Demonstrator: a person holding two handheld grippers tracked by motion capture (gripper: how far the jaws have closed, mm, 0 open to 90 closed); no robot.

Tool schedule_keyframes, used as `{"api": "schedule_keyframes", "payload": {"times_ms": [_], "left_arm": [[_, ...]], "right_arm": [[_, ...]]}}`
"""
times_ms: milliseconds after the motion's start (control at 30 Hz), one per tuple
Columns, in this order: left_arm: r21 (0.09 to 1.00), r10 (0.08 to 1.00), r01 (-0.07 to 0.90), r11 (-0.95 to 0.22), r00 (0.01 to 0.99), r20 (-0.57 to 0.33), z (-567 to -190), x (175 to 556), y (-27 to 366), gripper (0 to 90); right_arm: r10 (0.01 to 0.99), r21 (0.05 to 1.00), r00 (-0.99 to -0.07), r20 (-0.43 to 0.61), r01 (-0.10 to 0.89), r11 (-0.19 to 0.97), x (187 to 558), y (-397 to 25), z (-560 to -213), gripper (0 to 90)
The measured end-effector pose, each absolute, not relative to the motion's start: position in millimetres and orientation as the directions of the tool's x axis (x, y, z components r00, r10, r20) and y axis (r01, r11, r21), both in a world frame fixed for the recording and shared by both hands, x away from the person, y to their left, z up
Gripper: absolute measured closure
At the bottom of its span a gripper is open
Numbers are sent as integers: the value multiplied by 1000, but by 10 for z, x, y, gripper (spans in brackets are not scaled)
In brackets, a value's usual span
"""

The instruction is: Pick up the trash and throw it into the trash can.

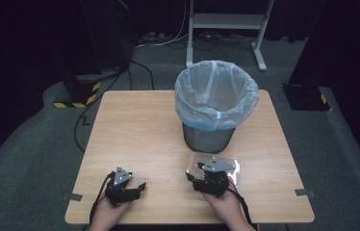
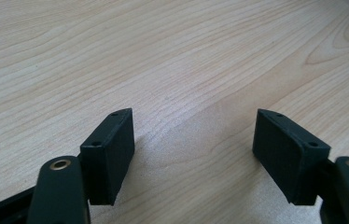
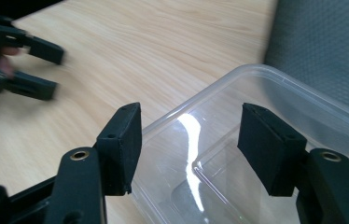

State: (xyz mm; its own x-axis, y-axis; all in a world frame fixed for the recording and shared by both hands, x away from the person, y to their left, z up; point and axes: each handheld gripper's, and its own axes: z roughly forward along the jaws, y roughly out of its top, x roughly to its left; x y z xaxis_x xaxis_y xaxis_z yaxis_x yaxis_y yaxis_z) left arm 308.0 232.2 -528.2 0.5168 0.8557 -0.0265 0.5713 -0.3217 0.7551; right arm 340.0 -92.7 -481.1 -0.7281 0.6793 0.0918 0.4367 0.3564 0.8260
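— What did the high view add?
— A bagged bin stood behind the clear plastic container, which lay at the table's near right, long axis roughly left-to-right.
— And the right gripper?
— Jaws apart over the container's rim. The left gripper gaped above bare wood.

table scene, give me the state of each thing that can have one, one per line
left gripper: open, fingers apart over bare wood, holding nothing
right gripper: open, fingers straddling the container's near rim, not clamped
clear plastic container: lidless, empty, upright on the table
trash bin: upright, open-topped, lined with a pale bag
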Motion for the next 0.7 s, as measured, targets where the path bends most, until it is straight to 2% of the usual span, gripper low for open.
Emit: {"api": "schedule_keyframes", "payload": {"times_ms": [67,167,367,500,600,700], "left_arm": [[753,854,571,-326,520,-25,-5281,3077,2325,295],[755,855,571,-323,518,-26,-5281,3077,2329,298],[759,864,576,-302,502,-37,-5281,3077,2344,321],[755,870,578,-311,493,-18,-5280,3073,2332,329],[755,877,577,-313,481,-4,-5280,3066,2313,344],[736,879,598,-317,477,-10,-5236,3088,2265,437]], "right_arm": [[688,835,-721,81,426,349,3381,-873,-4767,363],[719,860,-693,48,395,323,3372,-1005,-4652,376],[845,875,-535,2,411,257,3468,-1685,-4552,419],[913,870,-407,-6,447,205,3493,-2138,-4619,415],[934,856,-357,-5,481,188,3477,-2313,-4751,408],[941,839,-337,-20,506,199,3428,-2390,-4901,486]]}}
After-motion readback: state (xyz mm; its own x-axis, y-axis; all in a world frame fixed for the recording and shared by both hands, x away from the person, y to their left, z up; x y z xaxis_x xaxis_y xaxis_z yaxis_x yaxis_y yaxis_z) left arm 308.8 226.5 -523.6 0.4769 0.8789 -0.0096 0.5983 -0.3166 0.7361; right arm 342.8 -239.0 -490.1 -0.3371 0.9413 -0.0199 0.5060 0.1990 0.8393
